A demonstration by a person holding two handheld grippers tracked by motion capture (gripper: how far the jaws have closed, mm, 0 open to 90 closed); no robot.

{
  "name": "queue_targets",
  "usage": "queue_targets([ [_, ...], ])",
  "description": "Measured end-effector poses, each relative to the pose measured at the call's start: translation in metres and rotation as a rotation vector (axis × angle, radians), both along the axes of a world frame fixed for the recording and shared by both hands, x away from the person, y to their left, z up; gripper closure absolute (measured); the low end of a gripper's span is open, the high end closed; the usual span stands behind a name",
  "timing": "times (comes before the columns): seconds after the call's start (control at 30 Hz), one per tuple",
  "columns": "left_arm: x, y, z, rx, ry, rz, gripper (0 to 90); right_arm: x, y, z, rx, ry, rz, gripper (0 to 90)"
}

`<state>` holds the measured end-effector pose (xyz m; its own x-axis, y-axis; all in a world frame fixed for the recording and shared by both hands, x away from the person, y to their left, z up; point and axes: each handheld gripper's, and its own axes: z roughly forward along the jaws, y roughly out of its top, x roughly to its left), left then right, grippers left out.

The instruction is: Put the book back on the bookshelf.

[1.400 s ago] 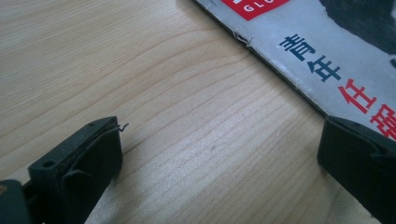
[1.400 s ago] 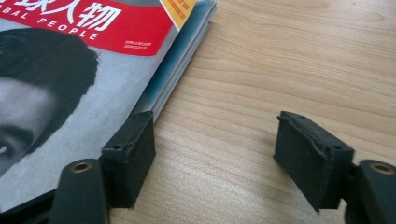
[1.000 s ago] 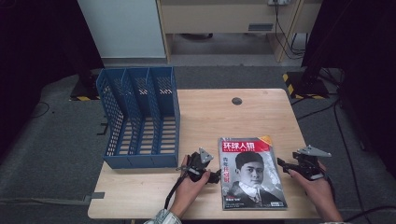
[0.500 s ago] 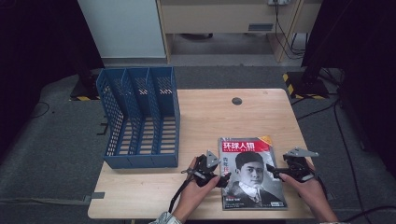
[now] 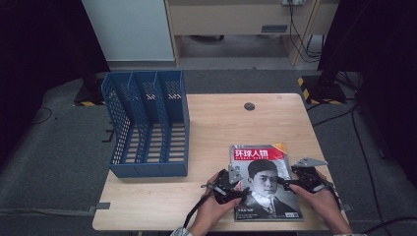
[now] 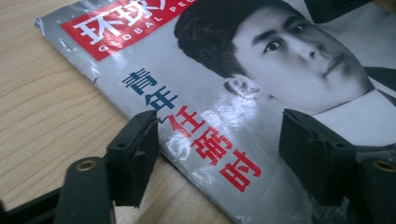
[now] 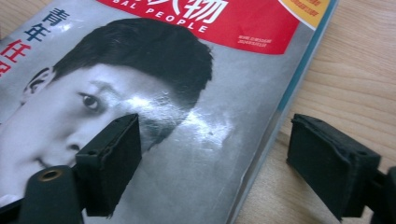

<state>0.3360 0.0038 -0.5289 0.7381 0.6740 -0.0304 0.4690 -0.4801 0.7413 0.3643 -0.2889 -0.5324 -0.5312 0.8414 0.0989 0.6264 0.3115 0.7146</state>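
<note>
A light wooden table [image 5: 216,123] with rounded corners carries a blue plastic file rack [image 5: 147,128] with perforated walls, lying on its back at the table's left side so that its three compartments open upward. A small round dark grommet [image 5: 250,106] sits in the tabletop near the far edge, well apart from the rack. The table stands on a grey carpeted floor [image 5: 54,162]. Beyond the far edge stands a white panel [image 5: 130,29], and beside it a pale wooden cabinet [image 5: 236,17]. Black cables [image 5: 301,39] hang and trail at the cabinet's right end. A black stand foot marked with yellow-and-black striped tape [image 5: 307,88] rests on the floor at the right.
</note>
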Motion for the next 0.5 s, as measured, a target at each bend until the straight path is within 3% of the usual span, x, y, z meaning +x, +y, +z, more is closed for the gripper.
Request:
queue_targets([
  [0.5, 0.0, 0.003, -0.005, -0.019, -0.013, 0.02, 34.3, -0.005, -0.001, 0.011, 0.024, -0.043, -0.004, 36.3],
])
